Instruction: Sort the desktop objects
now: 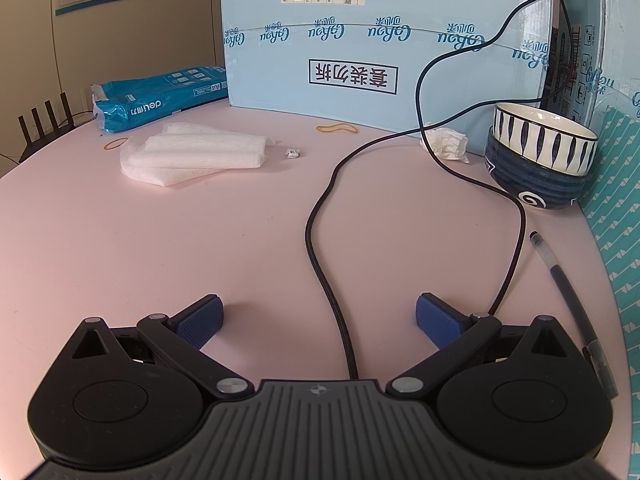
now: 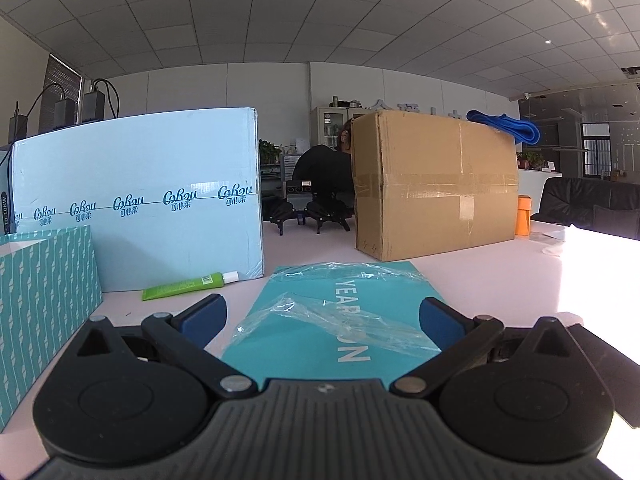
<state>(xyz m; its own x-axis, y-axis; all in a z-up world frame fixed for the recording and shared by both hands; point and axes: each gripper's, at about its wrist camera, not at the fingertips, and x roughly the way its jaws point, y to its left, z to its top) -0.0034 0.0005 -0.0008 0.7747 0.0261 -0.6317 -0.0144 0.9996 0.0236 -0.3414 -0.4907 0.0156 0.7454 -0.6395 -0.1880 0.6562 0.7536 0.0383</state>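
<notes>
Looking from the largest thing down, the light blue carton (image 1: pixel 360 40) stands at 12 o'clock in the left wrist view, at the far edge of the pink counter (image 1: pixel 160 240). The teal booklet (image 2: pixel 332 320) with loose clear film lies flat directly ahead of the right gripper (image 2: pixel 322 318); its long axis runs from 6 to 12 o'clock, and its near end sits between the spread jaws, which hold nothing. So the right hand is nearest to it, and I judge a short forward move would reach it, but the flat sheet gives little edge to pinch.

The stacked bowls (image 1: pixel 540 156) stand at 2 o'clock from the left gripper (image 1: pixel 318 322), the striped one nested in the dark blue one, well apart from the jaws. The folded white foam sheets (image 1: pixel 192 156) lie at 11 o'clock. A black cable (image 1: pixel 320 240) runs out between the left jaws, which are also spread and empty. The pen (image 1: pixel 560 280) lies at 3 o'clock, just beside the right finger, its long axis pointing toward 12 o'clock. The green tube (image 2: pixel 188 285) lies at 10 o'clock in the right wrist view, near the carton.
</notes>
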